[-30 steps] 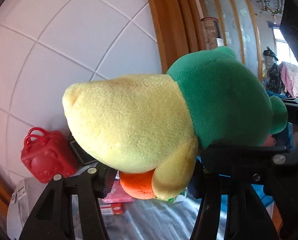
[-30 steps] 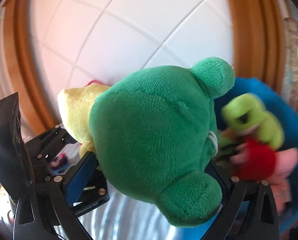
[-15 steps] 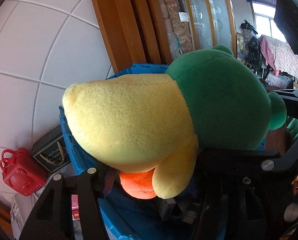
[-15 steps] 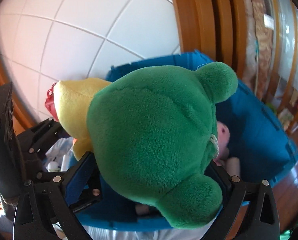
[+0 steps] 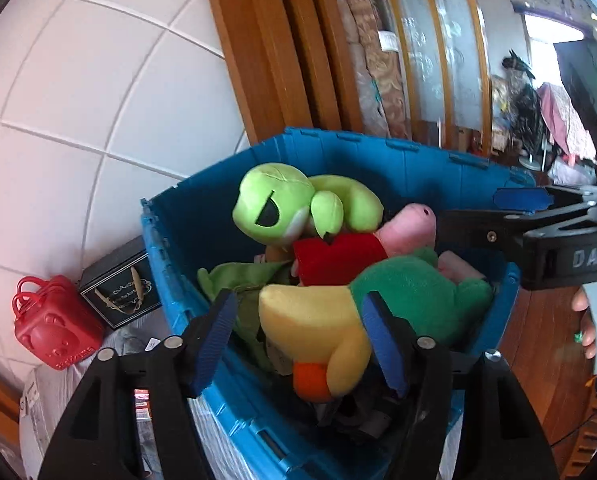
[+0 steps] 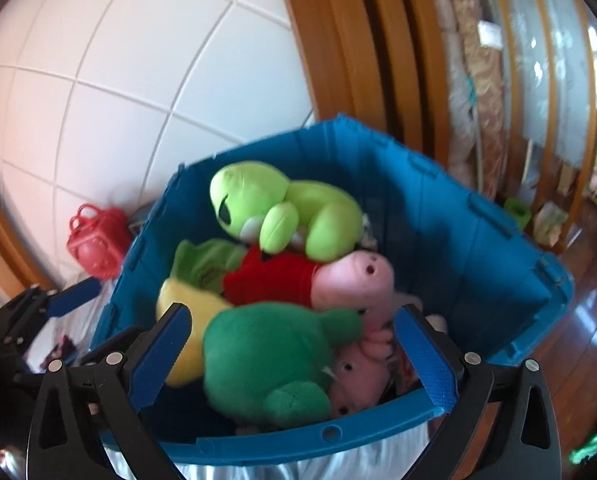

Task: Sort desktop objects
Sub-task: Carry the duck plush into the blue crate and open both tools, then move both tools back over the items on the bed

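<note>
Letting the duck (image 5: 338,320) settle in the bin (image 5: 398,160), we are spreading the left gripper (image 5: 298,332) further, right gripper (image 6: 294,356) already wide, lifting clear without snagging plush.

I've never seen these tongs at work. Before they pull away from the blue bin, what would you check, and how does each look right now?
1. Green and yellow plush toy lying inside the blue bin: ok.
2. Left tongs letting go: ok; the jaws are opening and their pads stand off the toy.
3. Right tongs free of the toy: ok, open with gaps on both sides.
4. Toy settled and not about to roll out: cannot tell; it rests on the pink pig plush and other toys.
5. Red toy case clear of the bin: ok.
</note>
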Demonstrator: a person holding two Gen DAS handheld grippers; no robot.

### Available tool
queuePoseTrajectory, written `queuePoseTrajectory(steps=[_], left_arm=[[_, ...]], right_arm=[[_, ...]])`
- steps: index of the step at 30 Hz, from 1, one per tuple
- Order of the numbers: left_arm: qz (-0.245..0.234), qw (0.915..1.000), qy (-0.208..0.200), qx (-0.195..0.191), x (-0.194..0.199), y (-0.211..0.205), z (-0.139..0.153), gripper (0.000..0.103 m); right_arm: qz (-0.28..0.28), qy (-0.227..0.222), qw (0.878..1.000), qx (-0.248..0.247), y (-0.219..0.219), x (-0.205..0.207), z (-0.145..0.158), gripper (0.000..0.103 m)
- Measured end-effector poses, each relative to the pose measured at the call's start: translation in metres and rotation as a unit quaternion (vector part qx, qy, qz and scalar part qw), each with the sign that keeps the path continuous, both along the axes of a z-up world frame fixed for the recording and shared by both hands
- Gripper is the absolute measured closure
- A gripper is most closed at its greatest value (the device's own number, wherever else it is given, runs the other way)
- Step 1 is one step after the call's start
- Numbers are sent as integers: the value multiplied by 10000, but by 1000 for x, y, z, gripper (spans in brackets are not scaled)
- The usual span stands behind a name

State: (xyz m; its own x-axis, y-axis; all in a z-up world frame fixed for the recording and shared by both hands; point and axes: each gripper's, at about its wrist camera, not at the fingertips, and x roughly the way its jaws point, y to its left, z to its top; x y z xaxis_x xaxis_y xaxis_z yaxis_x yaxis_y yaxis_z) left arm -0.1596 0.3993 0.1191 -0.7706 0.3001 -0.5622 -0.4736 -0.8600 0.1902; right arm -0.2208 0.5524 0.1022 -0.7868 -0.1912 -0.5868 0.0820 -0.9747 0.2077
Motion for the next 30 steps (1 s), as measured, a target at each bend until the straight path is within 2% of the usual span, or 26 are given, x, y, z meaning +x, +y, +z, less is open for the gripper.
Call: queuePoseTrajectory(steps=[2, 5, 9, 10, 14, 18, 22, 27, 30], left_arm=[[91, 9996, 152, 237, 6, -5, 3, 22], [369, 9970, 491, 477, 19, -29, 4, 17], [833, 9895, 865, 803, 34, -60, -1, 14], [931, 9875, 877, 924, 35, -68, -3, 14], [1263, 9834, 564, 1176, 33, -94, -15, 14], [1627, 9795, 159, 1174, 30, -120, -35, 14], [2152, 9682, -11, 1277, 34, -156, -54, 14], [2858, 9485, -236, 1344, 41, -221, -78, 14], [3093, 9408, -417, 1321, 42, -261, -92, 14]], right_arm=[[-87, 240, 9995, 172, -7, 5, 3, 0], [-161, 630, 9970, 431, -20, 17, 4, 0], [-442, 1498, 9845, 796, -44, 47, 3, 0], [-438, 1599, 9824, 858, -48, 48, 2, 0], [-372, 1788, 9802, 767, -62, 52, -4, 0], [-122, 1884, 9808, 493, -76, 54, -7, 0], [251, 2153, 9751, 461, -106, 58, -2, 0], [781, 2655, 9596, 504, -161, 69, 9, 0], [1188, 2744, 9528, 526, -199, 73, 12, 0]])
